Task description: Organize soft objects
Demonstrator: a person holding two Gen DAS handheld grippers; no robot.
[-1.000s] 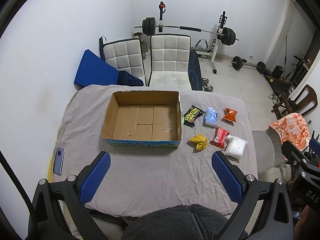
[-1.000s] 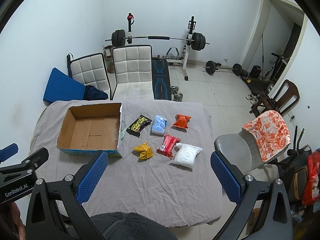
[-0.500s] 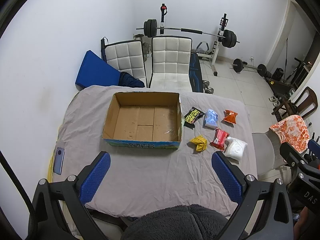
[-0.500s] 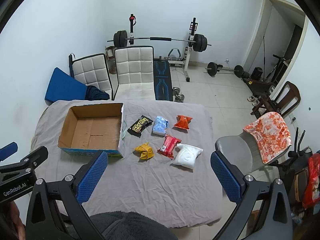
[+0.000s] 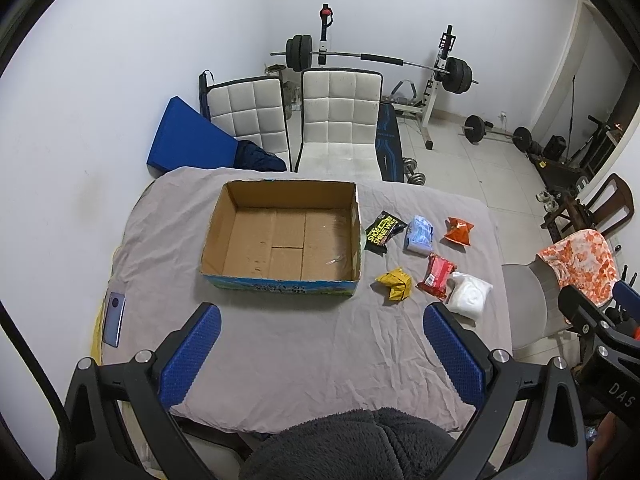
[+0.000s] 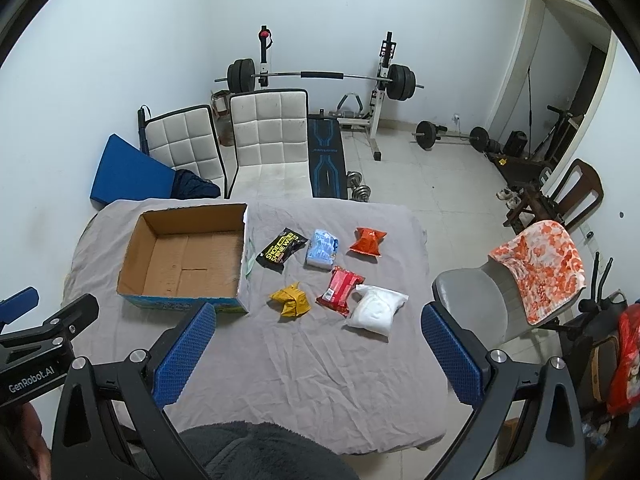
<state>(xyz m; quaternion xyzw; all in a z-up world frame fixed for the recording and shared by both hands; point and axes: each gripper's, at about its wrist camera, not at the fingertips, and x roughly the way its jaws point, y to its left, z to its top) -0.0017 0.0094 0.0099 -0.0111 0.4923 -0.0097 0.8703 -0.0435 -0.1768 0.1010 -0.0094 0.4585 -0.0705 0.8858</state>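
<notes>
Both grippers are wide open and holding nothing, hovering over the near edge of the bench (image 5: 248,344): left gripper (image 5: 322,344), right gripper (image 6: 318,344). The cardboard box (image 5: 280,236) sits toward the left side. Six soft packs lie right of it: black (image 6: 282,250), blue (image 6: 322,249), orange (image 6: 368,240), yellow (image 6: 291,299), red (image 6: 340,290), white (image 6: 376,308).

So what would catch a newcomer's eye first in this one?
Probably the open cardboard box, empty, on the left of the grey-covered table, with six small soft packets beside it on the right, the white packet and yellow packet nearest. Behind stand two white chairs and a barbell rack.
</notes>
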